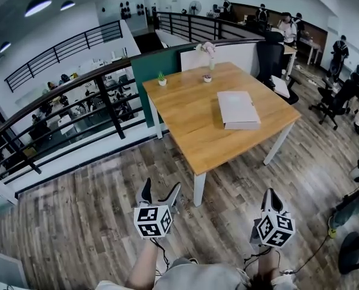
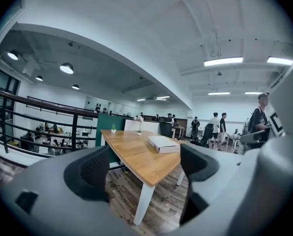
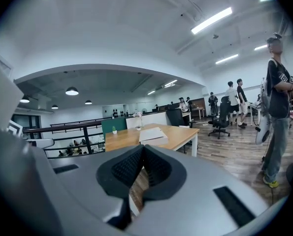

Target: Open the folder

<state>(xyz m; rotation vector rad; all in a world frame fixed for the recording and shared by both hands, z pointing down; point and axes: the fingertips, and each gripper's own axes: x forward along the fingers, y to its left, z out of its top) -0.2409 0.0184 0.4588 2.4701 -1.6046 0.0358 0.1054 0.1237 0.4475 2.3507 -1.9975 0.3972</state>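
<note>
A pale closed folder (image 1: 238,109) lies flat on the right half of a wooden table (image 1: 185,116). It also shows far off as the folder (image 2: 163,143) in the left gripper view and the folder (image 3: 153,134) in the right gripper view. My left gripper (image 1: 161,195) is open and empty, held over the floor short of the table's near corner. My right gripper (image 1: 271,200) is shut with nothing between its pads, also well short of the table.
Two small potted plants (image 1: 162,78) (image 1: 207,76) stand at the table's far edge, near a partition. A black railing (image 1: 58,125) runs along the left. Office chairs (image 1: 336,98) and several people (image 1: 288,28) are at the back right. A person (image 3: 276,102) stands close on the right.
</note>
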